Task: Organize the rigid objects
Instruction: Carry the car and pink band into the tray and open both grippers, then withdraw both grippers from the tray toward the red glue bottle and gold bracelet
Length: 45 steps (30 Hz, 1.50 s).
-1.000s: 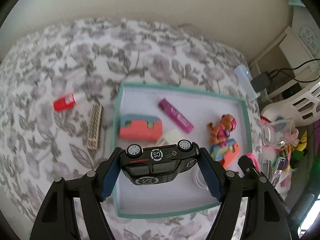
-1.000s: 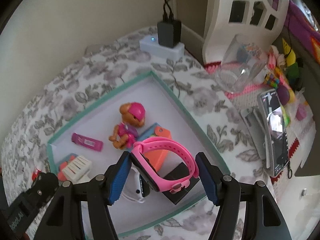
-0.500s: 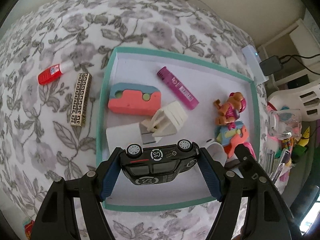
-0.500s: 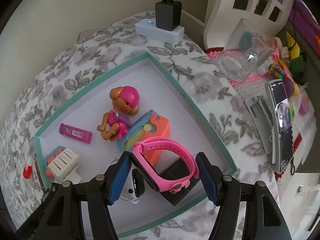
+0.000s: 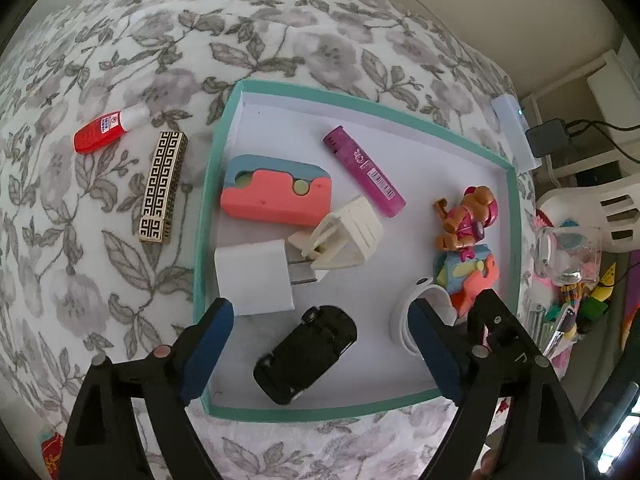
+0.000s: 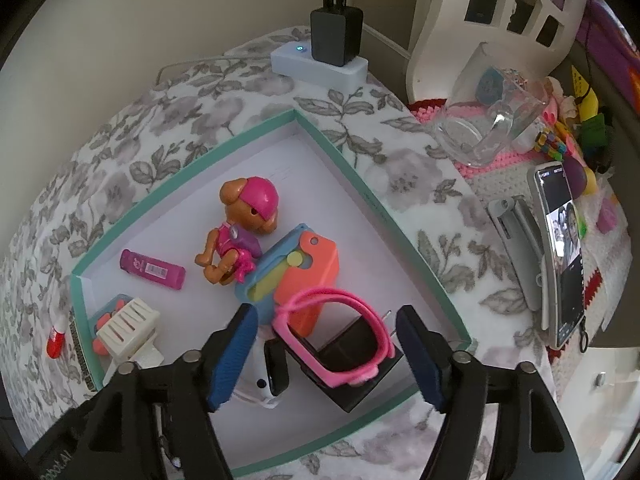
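Lying loose between opening jaws: black toy car (image 5: 306, 354); pink watch (image 6: 336, 336).

The white watch (image 6: 268, 380) sits half hidden behind the blue pad, and the black block (image 6: 352, 364) lies mostly under the pink watch (image 6: 340, 344).

place: home, child's room | cues: floral bedspread (image 5: 120, 240) | toy figure (image 6: 240, 232) | white plastic chair (image 6: 500, 8)

Tray (image 5: 360, 410) floor was crowded: toy car (image 5: 306, 354), white plug (image 5: 254, 276), and clip (image 5: 344, 236) blocked the near half. Bare floor remained along the far wall. Bedspread (image 5: 80, 272) left of the tray lay open.
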Each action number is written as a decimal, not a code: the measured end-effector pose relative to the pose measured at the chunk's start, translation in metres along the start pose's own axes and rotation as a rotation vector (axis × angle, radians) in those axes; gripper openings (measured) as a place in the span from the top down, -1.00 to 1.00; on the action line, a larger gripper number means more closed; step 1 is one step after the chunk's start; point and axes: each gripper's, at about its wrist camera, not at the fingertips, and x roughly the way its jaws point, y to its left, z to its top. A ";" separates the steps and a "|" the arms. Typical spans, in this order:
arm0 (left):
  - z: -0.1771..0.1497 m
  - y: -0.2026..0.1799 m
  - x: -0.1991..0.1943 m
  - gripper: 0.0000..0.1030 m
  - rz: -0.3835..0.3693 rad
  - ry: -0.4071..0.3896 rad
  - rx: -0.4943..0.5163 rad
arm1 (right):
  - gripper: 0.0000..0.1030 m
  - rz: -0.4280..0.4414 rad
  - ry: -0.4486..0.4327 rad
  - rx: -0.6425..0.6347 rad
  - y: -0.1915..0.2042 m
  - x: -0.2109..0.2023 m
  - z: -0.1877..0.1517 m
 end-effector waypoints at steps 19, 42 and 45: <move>0.002 0.013 -0.031 -0.85 -0.008 -0.089 -0.033 | -0.99 -0.010 -0.075 -0.009 0.004 -0.016 0.001; 0.042 0.133 -0.077 -1.00 0.257 -0.373 -0.274 | -0.99 0.127 -0.113 -0.197 0.076 -0.033 -0.017; 0.044 0.156 -0.080 -1.00 0.277 -0.375 -0.328 | -1.00 0.171 -0.133 -0.248 0.099 -0.042 -0.024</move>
